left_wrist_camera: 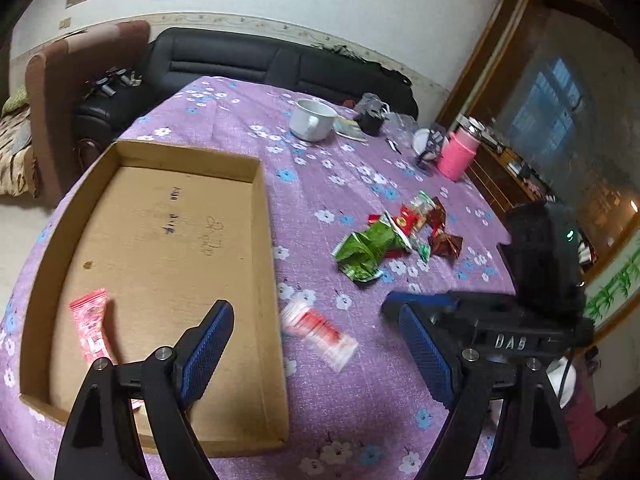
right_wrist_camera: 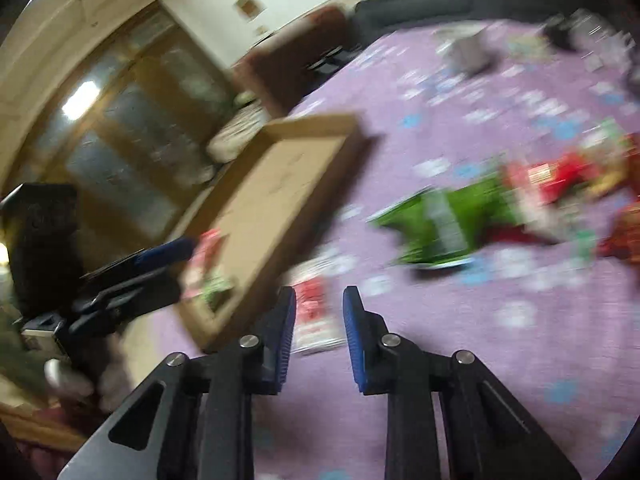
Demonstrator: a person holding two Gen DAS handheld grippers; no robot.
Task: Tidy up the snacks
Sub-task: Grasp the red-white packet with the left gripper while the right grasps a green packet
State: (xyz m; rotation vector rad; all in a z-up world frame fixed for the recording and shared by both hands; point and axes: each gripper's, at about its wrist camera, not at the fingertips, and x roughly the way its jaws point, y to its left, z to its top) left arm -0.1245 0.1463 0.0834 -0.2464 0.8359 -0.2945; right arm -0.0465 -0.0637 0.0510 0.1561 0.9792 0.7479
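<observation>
Where snack packets (left_wrist_camera: 394, 236) lie, mug (left_wrist_camera: 312, 120) beyond

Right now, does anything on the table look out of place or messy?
Yes. Only one pink packet lies in the cardboard tray; a crumpled green bag and red wrappers are heaped on the tablecloth.

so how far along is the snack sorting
Early. Done: one pink-red snack packet lies in the shallow cardboard tray. In hand: nothing is gripped; the left gripper stands open, and the right gripper is nearly closed, apparently over a red-and-white packet on the purple floral tablecloth beside the tray. Left: that packet, the crumpled green bag and the red and brown wrappers.
</observation>
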